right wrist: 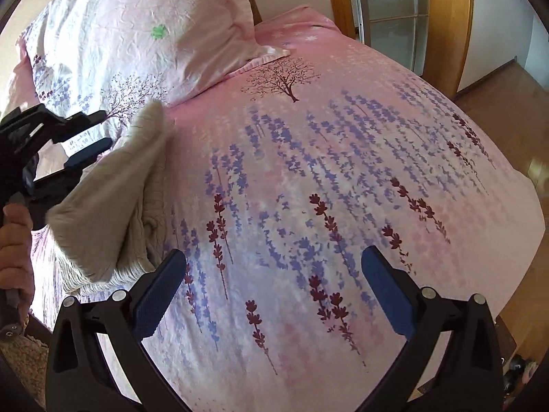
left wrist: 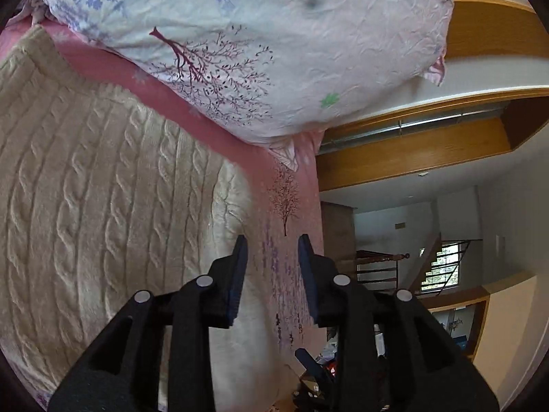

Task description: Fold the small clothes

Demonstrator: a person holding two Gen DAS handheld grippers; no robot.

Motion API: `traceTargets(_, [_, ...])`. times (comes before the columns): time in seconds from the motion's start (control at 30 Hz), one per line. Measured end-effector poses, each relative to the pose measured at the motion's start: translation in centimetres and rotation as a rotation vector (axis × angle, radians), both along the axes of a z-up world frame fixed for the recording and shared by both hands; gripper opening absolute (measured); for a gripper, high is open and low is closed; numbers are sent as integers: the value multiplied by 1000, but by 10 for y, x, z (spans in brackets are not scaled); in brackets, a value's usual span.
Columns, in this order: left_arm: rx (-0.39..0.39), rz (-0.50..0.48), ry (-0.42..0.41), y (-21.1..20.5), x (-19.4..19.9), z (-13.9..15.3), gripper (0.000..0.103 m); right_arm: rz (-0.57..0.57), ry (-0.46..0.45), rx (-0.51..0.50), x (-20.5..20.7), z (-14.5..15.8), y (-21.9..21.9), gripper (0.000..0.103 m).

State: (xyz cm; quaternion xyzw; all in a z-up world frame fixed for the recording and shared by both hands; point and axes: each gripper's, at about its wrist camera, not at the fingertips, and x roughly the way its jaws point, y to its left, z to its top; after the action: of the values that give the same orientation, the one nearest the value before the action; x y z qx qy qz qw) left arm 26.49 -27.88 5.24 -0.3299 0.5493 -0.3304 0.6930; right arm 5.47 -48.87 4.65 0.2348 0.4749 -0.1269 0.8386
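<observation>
Left wrist view: my left gripper (left wrist: 272, 243), black-framed with blue pads, stands with its jaws parted to a narrow gap and nothing between them; pink bedding shows through the gap. The cream cable-knit sweater (left wrist: 103, 189), the garment to be folded, fills the left of this view, lying on the pink bedsheet printed with purple lavender sprigs and dark trees (left wrist: 288, 206); its edge sits just beside the left fingertip. A large pale pillow with the same tree and flower print (left wrist: 274, 51) lies above the sweater, resting on the sheet. Wooden door framing (left wrist: 411, 158) bounds the bed on the right.

Right wrist view: my right gripper (right wrist: 274, 261), also black with blue pads, has its jaws spread wide, holding nothing, over bare printed bedsheet (right wrist: 343, 171). The sweater (right wrist: 113, 199) lies at the left, with a folded part raised above the bed; whether that part is in motion I cannot tell. The left gripper (right wrist: 89, 151) appears just beside the sweater's upper edge, its pads apart, not pinching the knit. A person's hand (right wrist: 15, 240) grips its handle at the far left. The pillow (right wrist: 137, 34) sits at upper left.
</observation>
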Motion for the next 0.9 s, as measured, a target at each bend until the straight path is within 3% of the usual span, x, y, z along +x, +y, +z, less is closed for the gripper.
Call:
traceTargets(0.13, [144,51,-150,41,-12,33,65,37,-71,159,22,2,-13,102])
traceTargets(0.23, [309,114,-222,78,-24,45,71,89,-104,314,46,-1,-19,102])
traceTargets(0.3, [375,147,-233,103,-30,45,73,111,-111,421,65,-6,-19,102])
traceTargets(0.4, [396,177,-190,144,-46,28,73,123,-102,569,92,-16,-14,102])
traceTargets(0.53, [353,208,-115,181,-68,4,73,115,-34,657,122,-34,-6,94])
traceTargets(0.73, [345,111,-141,174,-86,-6,73,71,18,740,142,-63,-3,86])
traceTargets(0.83, [365,50,-154,164,-91,-10,73,85,35,776,147,-73,4,77])
traceTargets(0.9, [374,28,-148,162,-93,-14,73,107,45,800,150,-78,12,58])
